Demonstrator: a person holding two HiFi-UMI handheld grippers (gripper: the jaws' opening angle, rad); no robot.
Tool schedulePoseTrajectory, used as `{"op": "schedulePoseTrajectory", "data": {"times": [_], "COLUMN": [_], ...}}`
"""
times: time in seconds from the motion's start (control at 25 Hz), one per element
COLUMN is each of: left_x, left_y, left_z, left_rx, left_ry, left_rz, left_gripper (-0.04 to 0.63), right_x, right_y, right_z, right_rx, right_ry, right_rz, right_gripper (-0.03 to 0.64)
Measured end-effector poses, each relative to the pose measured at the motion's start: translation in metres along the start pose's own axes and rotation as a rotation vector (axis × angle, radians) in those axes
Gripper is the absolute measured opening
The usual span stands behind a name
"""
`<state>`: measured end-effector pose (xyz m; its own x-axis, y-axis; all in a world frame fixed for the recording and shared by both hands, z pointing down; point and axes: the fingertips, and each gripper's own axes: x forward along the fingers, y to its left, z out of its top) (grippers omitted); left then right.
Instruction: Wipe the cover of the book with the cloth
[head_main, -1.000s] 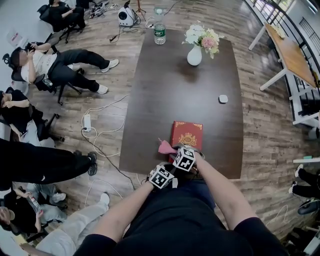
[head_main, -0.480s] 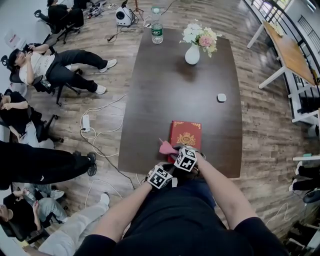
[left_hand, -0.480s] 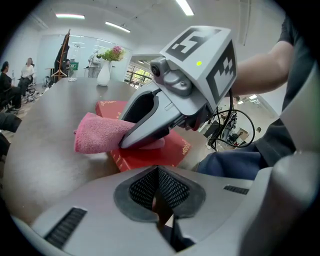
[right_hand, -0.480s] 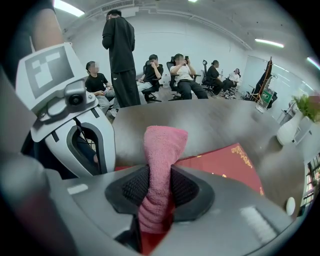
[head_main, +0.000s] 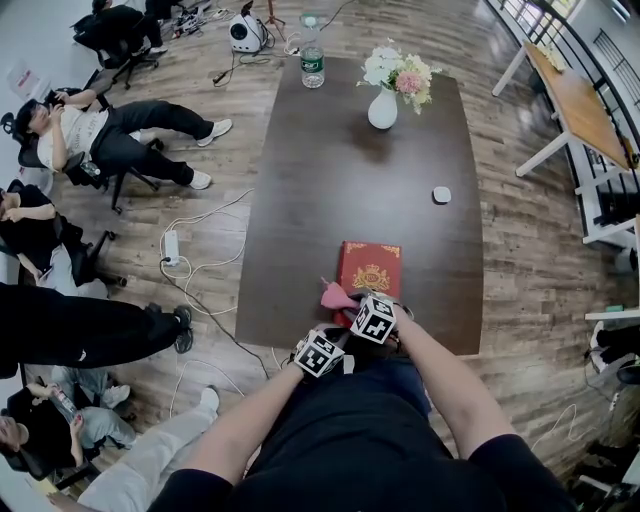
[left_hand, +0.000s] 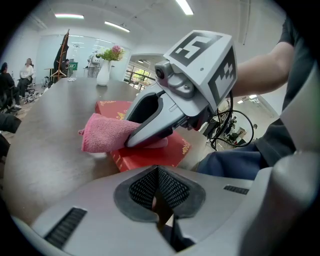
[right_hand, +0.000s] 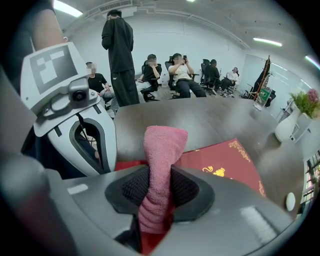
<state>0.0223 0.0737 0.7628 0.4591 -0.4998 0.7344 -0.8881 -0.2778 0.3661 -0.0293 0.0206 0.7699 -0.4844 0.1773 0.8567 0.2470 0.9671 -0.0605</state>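
Pinching cloth, right tongs (maybe tilted)

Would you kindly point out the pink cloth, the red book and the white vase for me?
pink cloth (right_hand: 164, 150): right gripper view, on its upright folded end.
red book (head_main: 375, 262): head view, on the bare upper cover.
white vase (head_main: 382, 110): head view, on its rounded body.

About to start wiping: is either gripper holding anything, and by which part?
The right gripper pinches the folded pink cloth about mid-length, with one end sticking out forward. The left gripper is shut and empty.
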Motion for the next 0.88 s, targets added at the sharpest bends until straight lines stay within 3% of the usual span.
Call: {"op": "schedulePoseTrajectory", "data": {"times": [0.88], "left_x": [-0.001], "left_y": [0.001], "left_z": [0.004], "left_rx": [0.001], "left_ry": [-0.015], "left_rz": [0.003], "left_gripper": [-0.005], "right_x": [-0.013], "right_y": [-0.003], "right_z": [-0.02], "right_rx": [0.026], "right_ry": [0.006], "right_rz": [-0.014], "right_gripper": [0.121]}}
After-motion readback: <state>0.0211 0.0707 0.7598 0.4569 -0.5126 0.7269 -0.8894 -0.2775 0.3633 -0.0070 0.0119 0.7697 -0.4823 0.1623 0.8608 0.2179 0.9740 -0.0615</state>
